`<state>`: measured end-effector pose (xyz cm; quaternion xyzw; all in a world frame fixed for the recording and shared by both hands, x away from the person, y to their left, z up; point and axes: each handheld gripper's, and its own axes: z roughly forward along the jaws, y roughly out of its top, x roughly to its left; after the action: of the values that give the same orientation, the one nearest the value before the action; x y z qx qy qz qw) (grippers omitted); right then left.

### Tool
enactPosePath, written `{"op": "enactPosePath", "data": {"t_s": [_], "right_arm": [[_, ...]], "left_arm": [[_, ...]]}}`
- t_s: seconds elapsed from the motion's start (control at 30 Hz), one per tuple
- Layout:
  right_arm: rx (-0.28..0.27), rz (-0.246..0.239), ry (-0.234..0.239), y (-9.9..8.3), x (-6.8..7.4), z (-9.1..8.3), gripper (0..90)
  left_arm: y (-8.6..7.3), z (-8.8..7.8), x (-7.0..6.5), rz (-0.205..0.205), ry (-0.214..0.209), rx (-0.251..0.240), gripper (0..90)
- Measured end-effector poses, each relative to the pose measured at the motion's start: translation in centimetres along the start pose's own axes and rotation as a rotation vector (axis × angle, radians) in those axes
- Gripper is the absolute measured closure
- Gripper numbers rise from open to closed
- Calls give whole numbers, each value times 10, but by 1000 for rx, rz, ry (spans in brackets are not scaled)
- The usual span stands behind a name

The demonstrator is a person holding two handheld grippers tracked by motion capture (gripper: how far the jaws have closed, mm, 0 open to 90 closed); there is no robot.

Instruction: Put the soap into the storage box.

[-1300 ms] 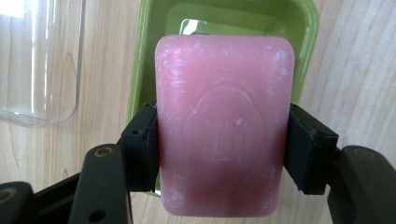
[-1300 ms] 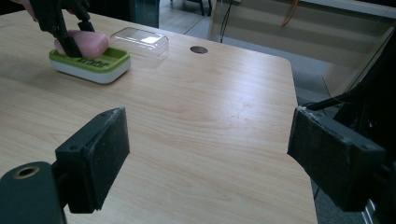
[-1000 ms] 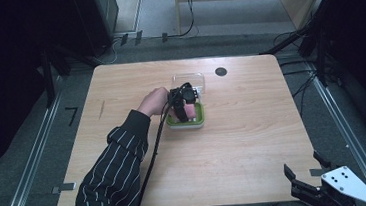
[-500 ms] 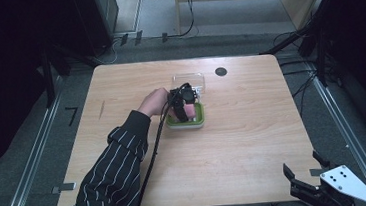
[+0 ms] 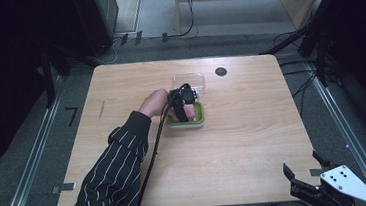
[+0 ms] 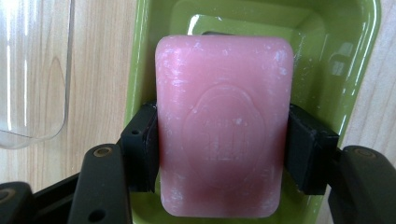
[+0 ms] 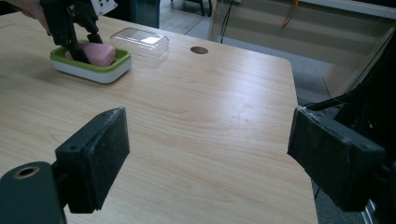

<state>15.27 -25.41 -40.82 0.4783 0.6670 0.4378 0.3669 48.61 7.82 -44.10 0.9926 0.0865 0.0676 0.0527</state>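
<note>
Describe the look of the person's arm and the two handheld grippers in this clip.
The left sleeve is dark with thin white pinstripes. The left gripper is black, and a black cable trails back along the arm. The right gripper is also black, with flat rectangular pads and a grey three-cornered plate dotted with small dark holes.
</note>
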Motion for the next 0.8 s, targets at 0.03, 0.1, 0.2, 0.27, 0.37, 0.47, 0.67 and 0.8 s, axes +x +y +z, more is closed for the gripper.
{"op": "enactPosePath", "data": {"t_s": [0.03, 0.1, 0.2, 0.27, 0.37, 0.47, 0.67, 0.8], "right_arm": [[0, -2, 1, 0, 0, 0, 129], [0, -4, 3, 0, 0, 0, 130], [0, -1, 1, 0, 0, 0, 129], [-1, -3, 2, 0, 0, 0, 129], [0, -2, 1, 0, 0, 0, 129], [-1, -1, 1, 0, 0, 0, 129], [-2, 0, 2, 0, 0, 0, 129], [-1, -3, 4, 0, 1, 0, 129]], "left_arm": [[0, 0, 0, -1, -1, 0, 378], [-1, 0, 1, -8, -1, -4, 377], [-1, 0, 1, -11, -2, -1, 375], [-1, 0, 1, -12, -1, -2, 375], [-1, 0, 1, -11, 0, -1, 374], [-1, 0, 1, -10, 2, -1, 372], [-2, -5, 1, -17, 11, -21, 353], [-2, -12, 0, -27, 24, -36, 281]]}}
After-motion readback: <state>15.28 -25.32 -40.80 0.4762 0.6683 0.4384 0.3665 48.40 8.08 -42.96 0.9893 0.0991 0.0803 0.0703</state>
